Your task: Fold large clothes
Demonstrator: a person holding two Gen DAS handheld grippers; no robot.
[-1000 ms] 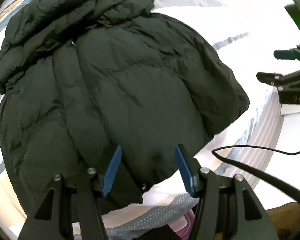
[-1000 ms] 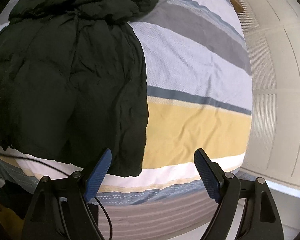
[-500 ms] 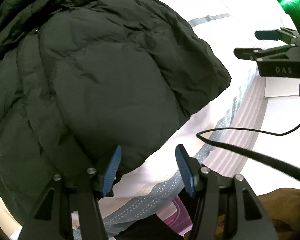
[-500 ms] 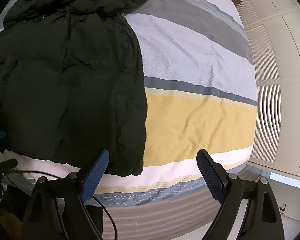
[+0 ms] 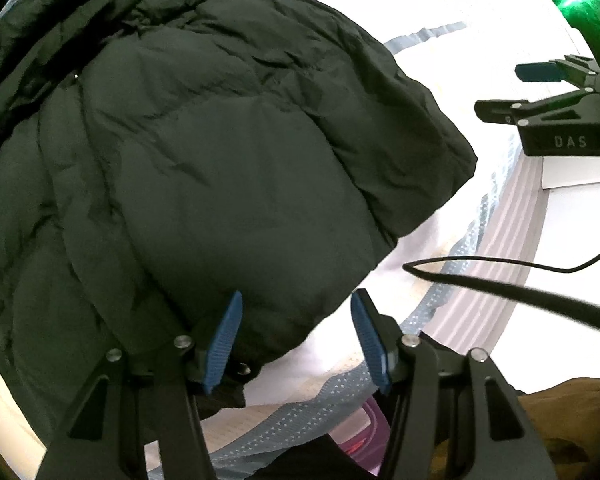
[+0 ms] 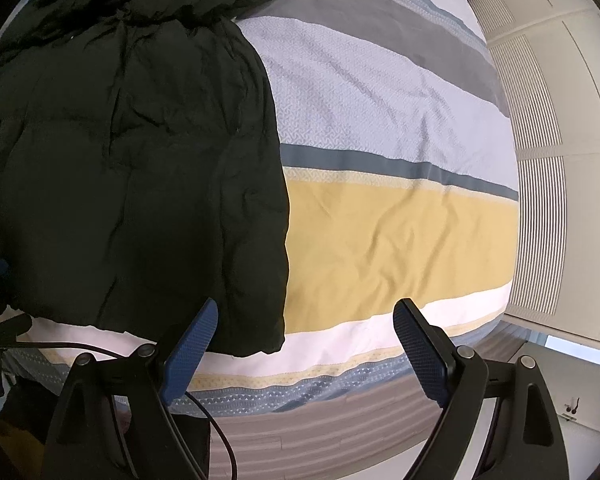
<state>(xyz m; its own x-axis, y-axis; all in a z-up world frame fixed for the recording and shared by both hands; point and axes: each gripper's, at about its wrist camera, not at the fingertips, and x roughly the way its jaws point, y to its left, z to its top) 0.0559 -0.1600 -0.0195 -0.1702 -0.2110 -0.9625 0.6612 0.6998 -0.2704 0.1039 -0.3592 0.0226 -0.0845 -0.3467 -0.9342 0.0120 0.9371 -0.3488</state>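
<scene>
Bedspread (image 6: 400, 232), striped, carries jacket (image 6: 132, 160) beside slatted wardrobe (image 6: 540, 140).

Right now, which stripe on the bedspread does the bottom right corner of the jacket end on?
The white stripe just below the yellow band. The jacket hem corner stops there, short of the patterned blue border.

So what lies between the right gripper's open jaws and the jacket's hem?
In the right wrist view, only bare striped bedspread separates the right gripper from the black jacket; nothing else lies there.
</scene>
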